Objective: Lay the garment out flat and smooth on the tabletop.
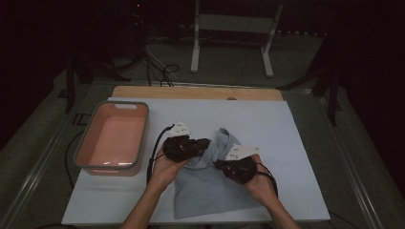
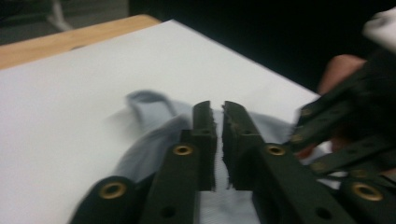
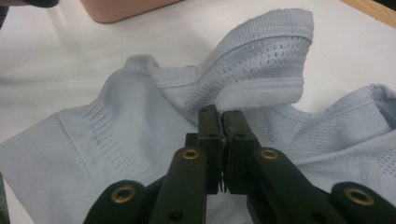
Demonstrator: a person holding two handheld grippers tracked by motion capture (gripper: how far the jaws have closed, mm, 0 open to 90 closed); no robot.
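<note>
Grey-blue garment (image 1: 210, 183) under both grippers, left (image 1: 208, 142) and right (image 1: 216, 164), fingers pinched.

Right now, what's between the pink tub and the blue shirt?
In the high view, the left gripper and its hand sit between tub and shirt, over white table.

Both forearms reach in from below, hands close together over the table's middle. Left gripper (image 1: 206, 143) points right, jaws nearly closed with a thin gap. Right gripper (image 1: 218, 163) points left, jaws pressed together.
</note>
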